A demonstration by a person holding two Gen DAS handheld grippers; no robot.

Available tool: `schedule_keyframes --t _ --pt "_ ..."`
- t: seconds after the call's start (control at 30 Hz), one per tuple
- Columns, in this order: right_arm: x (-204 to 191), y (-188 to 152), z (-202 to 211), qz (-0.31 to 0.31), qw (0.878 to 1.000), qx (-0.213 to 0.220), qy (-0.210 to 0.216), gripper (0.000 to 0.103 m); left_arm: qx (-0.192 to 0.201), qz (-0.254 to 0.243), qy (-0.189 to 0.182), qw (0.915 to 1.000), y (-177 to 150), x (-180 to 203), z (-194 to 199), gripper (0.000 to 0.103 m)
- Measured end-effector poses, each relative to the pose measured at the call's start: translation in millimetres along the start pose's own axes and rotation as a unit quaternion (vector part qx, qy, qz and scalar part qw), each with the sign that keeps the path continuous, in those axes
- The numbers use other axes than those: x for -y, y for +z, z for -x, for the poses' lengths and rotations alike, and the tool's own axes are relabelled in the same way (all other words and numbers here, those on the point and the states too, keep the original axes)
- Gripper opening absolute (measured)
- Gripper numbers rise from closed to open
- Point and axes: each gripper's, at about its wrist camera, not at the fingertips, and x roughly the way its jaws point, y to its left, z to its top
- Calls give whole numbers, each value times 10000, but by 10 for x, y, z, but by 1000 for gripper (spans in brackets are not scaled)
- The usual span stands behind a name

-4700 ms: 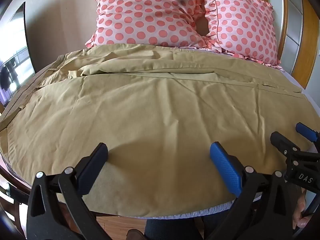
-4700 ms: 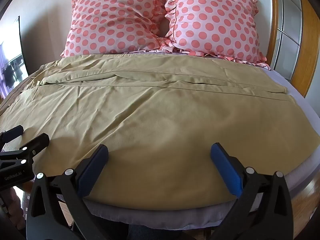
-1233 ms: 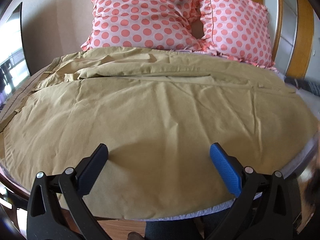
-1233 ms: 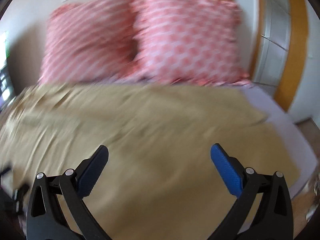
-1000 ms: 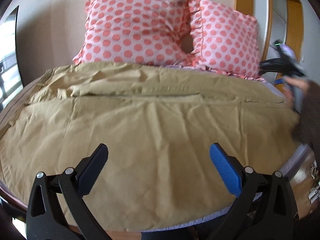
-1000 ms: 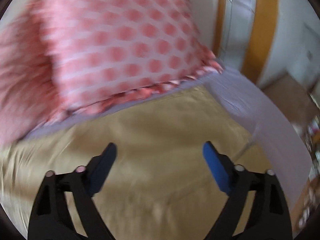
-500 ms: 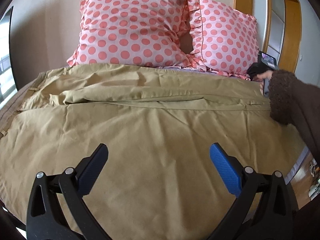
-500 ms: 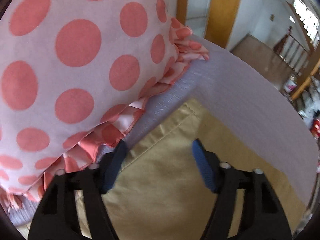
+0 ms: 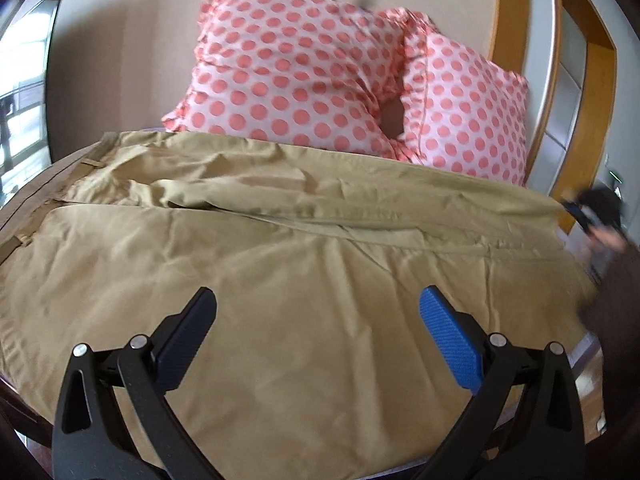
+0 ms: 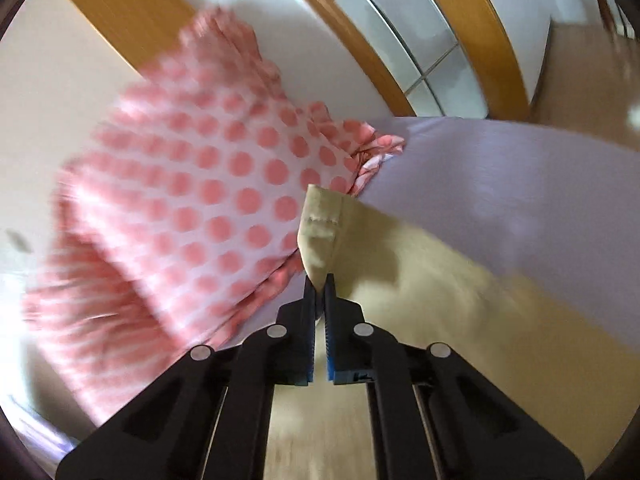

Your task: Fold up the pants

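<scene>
Tan pants point(image 9: 280, 272) lie spread flat across the bed, waistband at the left, legs running to the right. My left gripper point(image 9: 316, 312) is open and hovers above the near leg, touching nothing. My right gripper point(image 10: 319, 280) is shut on the hem corner of the pants point(image 10: 320, 232) at the far right and holds it lifted off the sheet. In the left wrist view the right gripper point(image 9: 592, 208) shows blurred at the right edge, with the person's dark sleeve below it.
Two pink polka-dot pillows point(image 9: 304, 76) lean against the wall at the head of the bed. A pale lilac sheet point(image 10: 520, 184) covers the mattress. A wooden door frame point(image 9: 520, 40) stands at the right, with wood floor beyond the bed.
My right gripper has swung to the far right leg end, closed on the hem corner and lifted it. My left gripper has stayed open and moved forward over the pants.
</scene>
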Motion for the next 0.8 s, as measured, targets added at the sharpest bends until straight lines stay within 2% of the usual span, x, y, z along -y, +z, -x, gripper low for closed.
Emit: schedule_keyframes --t 0.1,0.13,0.23,0.3,0.37,0.4,0.43,0.5,0.53,0.6,0.63,0.7,0.77,0.8 --pt "190 -482 728 -206 9997 -113 30 4 145 124 95 9998 104 -107 87 101" --pt "310 -616 845 -317 9992 -256 -33 4 217 159 95 9996 140 -139 116 101" --pt "540 -748 870 -733 9945 -747 30 5 347 273 11 9990 281 -255 166 101" --pt "551 -751 860 -798 9931 -859 41 17 350 405 -142 9985 379 -364 174 101" --pt "494 -765 860 -851 9921 -918 107 58 352 547 -243 9976 438 -466 174 101" --pt "514 -776 905 -877 9916 -937 134 64 371 646 -287 9968 482 -545 175 101" --pt "497 -782 885 -884 9915 -948 130 65 369 729 -304 9962 513 -606 164 101" --pt "523 -808 848 -902 9907 -1014 62 65 293 905 -307 9950 587 -732 122 101" --pt "558 -825 810 -946 9900 -1049 -15 56 234 972 -283 9946 618 -782 92 101" --pt "612 -826 764 -998 9905 -947 -57 34 86 1099 -204 9937 751 -895 -11 101" --pt "632 -813 729 -983 9913 -876 -30 1 42 1141 -186 9933 803 -941 -55 101" --pt "680 -765 703 -878 9934 -720 129 1 -43 1234 -156 9922 951 -1051 -184 101" --pt "756 -696 803 -1024 9930 -390 445 1 -212 1344 15 9907 1126 -1178 -384 101" --pt "771 -663 844 -1053 9930 -263 475 1 -350 1441 145 9888 1225 -1257 -518 101"
